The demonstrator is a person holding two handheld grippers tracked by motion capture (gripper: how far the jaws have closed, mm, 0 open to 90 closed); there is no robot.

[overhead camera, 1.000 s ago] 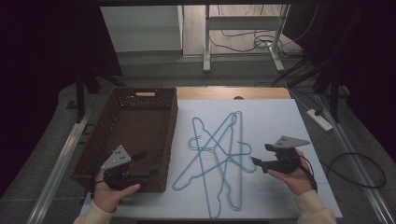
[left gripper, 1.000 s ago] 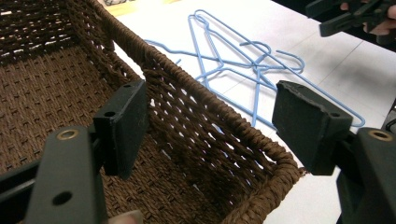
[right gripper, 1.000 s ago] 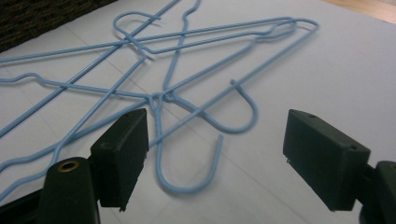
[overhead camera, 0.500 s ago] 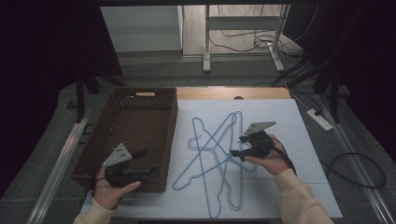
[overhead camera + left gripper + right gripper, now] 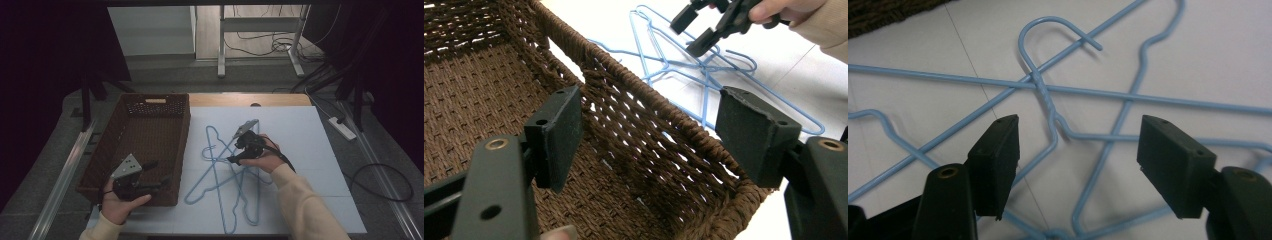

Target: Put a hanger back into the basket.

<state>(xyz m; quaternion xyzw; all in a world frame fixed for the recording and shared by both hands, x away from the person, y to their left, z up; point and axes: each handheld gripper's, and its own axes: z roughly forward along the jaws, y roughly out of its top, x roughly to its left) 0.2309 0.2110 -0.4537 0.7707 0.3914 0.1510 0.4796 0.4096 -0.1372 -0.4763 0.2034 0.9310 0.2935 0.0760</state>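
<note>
Several light-blue wire hangers [image 5: 220,185] lie crossed in a heap on a pale sheet [image 5: 310,135]. My right gripper [image 5: 234,154] hovers low over the heap's upper part. Its jaws have just been closing but stand open [image 5: 1083,160], with a hanger's twisted neck [image 5: 1044,95] lying on the sheet below the gap, untouched. A brown woven basket [image 5: 184,135] sits left of the sheet. My left gripper [image 5: 159,173] is held at the basket's near right corner, open [image 5: 651,135], with its jaws either side of the basket's wall [image 5: 634,90] and not pressing on it.
The basket's inside [image 5: 469,75] holds nothing. A strip of wooden tabletop [image 5: 250,100] shows behind the sheet. On the floor to the right lie a power strip [image 5: 342,127] and cables [image 5: 385,185]. A metal stand [image 5: 220,45] rises beyond the table.
My right gripper has travelled left from the sheet's right side to above the hanger heap. The left gripper has stayed at the basket's corner.
</note>
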